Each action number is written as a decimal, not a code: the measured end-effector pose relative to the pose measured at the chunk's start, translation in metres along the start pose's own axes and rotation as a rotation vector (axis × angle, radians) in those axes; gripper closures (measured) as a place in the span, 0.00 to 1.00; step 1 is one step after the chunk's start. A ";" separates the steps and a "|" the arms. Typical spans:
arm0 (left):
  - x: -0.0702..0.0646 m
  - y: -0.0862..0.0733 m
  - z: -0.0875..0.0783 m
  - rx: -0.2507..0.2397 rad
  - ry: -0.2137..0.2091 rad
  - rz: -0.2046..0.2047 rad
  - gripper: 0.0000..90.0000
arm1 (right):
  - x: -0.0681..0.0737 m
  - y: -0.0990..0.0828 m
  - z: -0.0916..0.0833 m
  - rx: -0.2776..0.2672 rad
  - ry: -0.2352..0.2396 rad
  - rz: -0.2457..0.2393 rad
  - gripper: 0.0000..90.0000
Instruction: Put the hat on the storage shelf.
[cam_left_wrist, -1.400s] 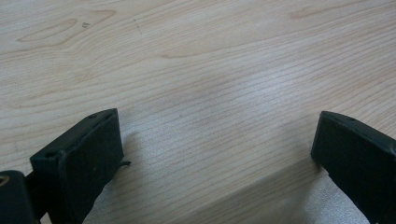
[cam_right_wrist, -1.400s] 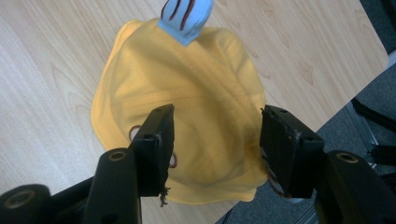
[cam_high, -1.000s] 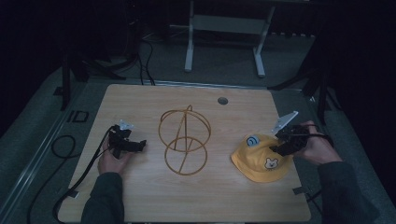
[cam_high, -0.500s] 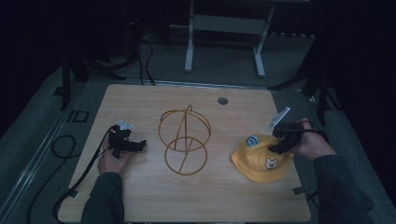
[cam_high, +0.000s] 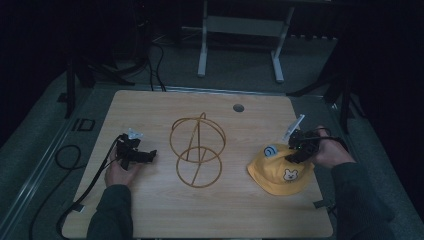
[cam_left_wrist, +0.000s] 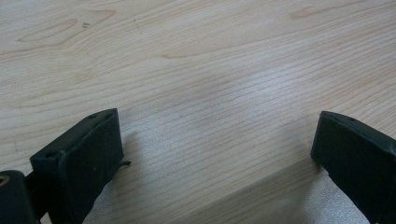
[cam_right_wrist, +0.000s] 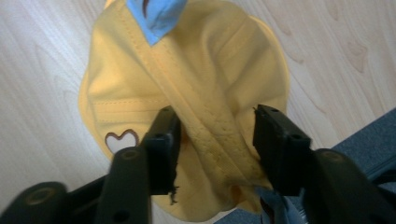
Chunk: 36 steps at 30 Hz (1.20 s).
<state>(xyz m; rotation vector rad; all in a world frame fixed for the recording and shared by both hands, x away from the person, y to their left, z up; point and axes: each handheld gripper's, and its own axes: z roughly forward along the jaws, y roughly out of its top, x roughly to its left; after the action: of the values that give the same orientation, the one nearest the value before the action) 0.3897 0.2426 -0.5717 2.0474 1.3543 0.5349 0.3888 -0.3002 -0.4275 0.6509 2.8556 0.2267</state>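
We held a gripper at each end of the desk (cam_high: 165, 210), with a wire frame between them and a yellow hat at the right.

At the left, our left gripper (cam_high: 146, 156) rested low over bare wood, its jaws spread wide apart with nothing between them, as the left gripper view showed. In the middle stood the wire frame (cam_high: 197, 150), a golden shape of crossed hoops, well apart from both grippers. At the right, near the desk's edge, lay the yellow hat (cam_high: 280, 171) with a bear patch and a blue patch. Our right gripper (cam_high: 295, 152) was down on the hat's crown, its jaws partly apart and straddling a raised fold of the fabric; we could not tell whether they pinched it.
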 end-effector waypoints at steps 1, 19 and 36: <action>0.000 0.000 0.000 -0.001 0.000 -0.001 0.02 | 0.000 0.000 0.000 0.004 0.007 -0.011 0.66; 0.000 0.000 0.000 0.000 0.000 -0.001 0.02 | 0.000 0.002 -0.011 0.002 0.062 -0.063 0.83; 0.000 0.000 0.000 0.000 0.000 0.000 0.02 | 0.007 0.014 -0.029 -0.037 0.079 -0.102 0.84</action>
<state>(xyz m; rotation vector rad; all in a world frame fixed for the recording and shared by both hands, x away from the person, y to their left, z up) 0.3897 0.2426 -0.5717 2.0469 1.3544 0.5349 0.3820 -0.2880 -0.3977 0.4985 2.9421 0.2948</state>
